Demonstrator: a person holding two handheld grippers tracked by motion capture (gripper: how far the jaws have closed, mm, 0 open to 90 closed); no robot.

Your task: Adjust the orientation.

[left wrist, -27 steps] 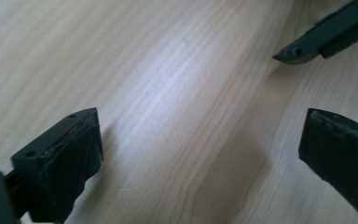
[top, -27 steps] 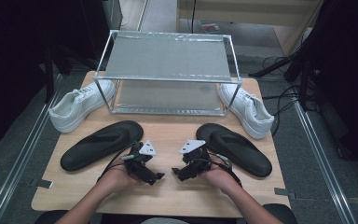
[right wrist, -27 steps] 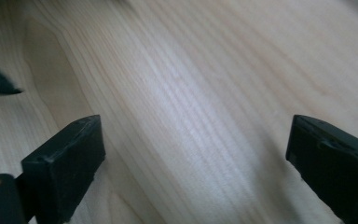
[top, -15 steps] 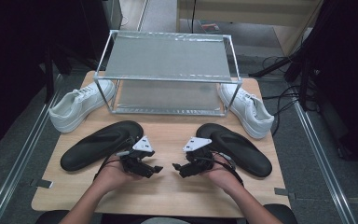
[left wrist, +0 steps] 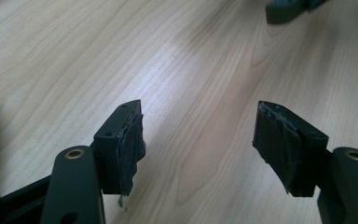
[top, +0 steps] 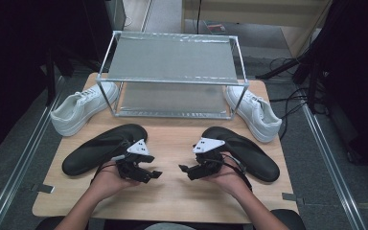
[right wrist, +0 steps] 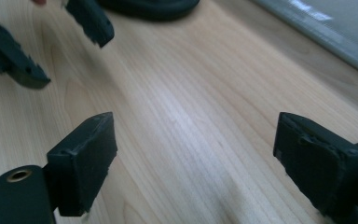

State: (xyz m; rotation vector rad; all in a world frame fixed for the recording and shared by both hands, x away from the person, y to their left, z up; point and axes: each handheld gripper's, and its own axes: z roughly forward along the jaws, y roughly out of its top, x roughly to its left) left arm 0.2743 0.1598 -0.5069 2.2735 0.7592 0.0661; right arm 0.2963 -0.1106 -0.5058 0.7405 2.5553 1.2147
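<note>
A: Item 1, L gripper (top: pixel 154 174)?
B: Jaws wide apart, nothing btwn them, bare wood under the pads (left wrist: pixel 129 148). Held low over the table (top: pixel 172 201), near front edge, tips pointing twd the centre. Grey 3-cornered plate on top.

A: Item 2, R gripper (top: pixel 186 169)?
B: Same: jaws spread wide, nothing gripped, just wood grain btwn them. Tips point twd the L gripper, the two close but apart. In the right gripper view the L one's jaws show top left, off the table a bit.

A: Nearest things?
B: 2 black insoles. Left insole (top: pixel 96 153) lies flat just behind the L hand, long axis slanted, near end by the gripper body; touching or not, can't tell. Right insole (top: pixel 249 153) flat just behind/beside the R hand, slanted the other way.

A: Farther out?
B: Metal 2-tier rack (top: pixel 172 62) at table's back, centre. White sneaker, L (top: pixel 79 109), by rack's left leg, sole down. White sneaker, R (top: pixel 254 112), by rack's right leg, sole down. Both outside the rack, well apart.
</note>
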